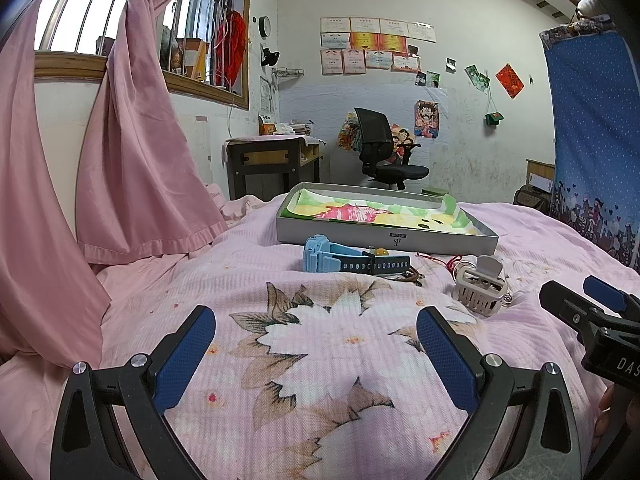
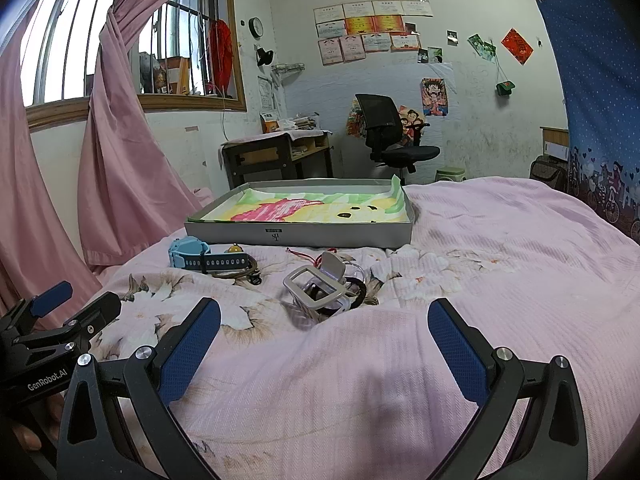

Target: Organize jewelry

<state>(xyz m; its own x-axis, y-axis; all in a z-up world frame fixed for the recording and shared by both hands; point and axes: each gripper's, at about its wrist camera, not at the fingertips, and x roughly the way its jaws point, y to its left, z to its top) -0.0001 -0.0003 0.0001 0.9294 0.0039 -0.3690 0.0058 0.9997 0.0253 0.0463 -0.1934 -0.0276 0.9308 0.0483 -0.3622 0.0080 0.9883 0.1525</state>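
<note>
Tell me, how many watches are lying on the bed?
1: a blue watch lies on the pink bedspread just before the grey tray, left of the white hair claw. Others could hide among the cords.

Left gripper: black angular frame with triangular cut-outs, two fingers faced with blue dimpled pads, round silver screws at the pivots. Right gripper: identical build and colours. White lettering "GenRobot.AI" on the left unit's black body. Bare fingertips visible just beside the right unit's housing.
</note>
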